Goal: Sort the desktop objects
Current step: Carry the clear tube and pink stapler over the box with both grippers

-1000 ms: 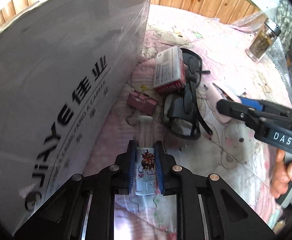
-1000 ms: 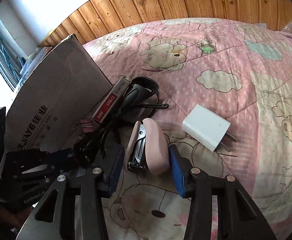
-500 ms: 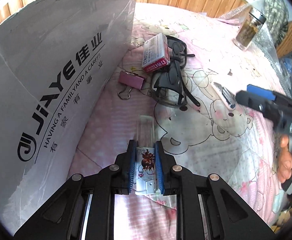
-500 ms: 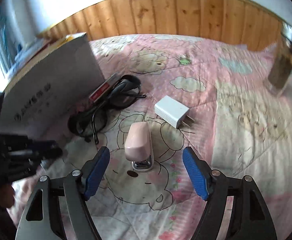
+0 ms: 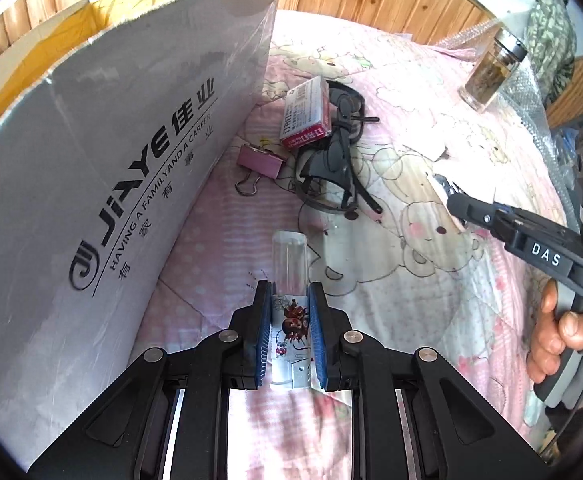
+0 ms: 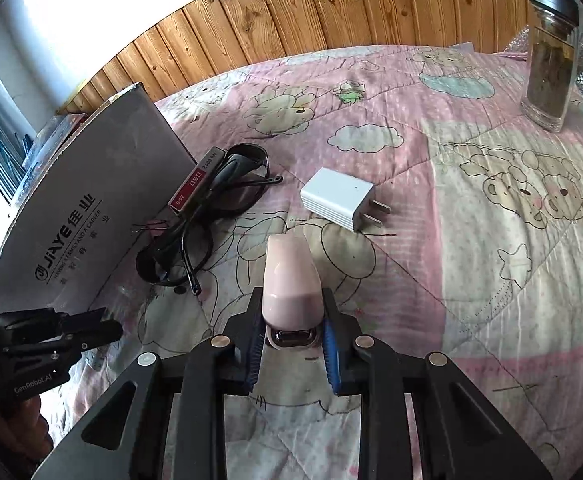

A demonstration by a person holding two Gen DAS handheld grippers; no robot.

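I have both grippers loaded. My left gripper has its jaws clamped on a small clear lighter, held above the pink quilt beside the cardboard box. My right gripper has its jaws closed around the pink stapler, near the white charger. I judge this the carrying step; next, each load needs lifting over the box wall. The glasses and binder clip remain on the bed.
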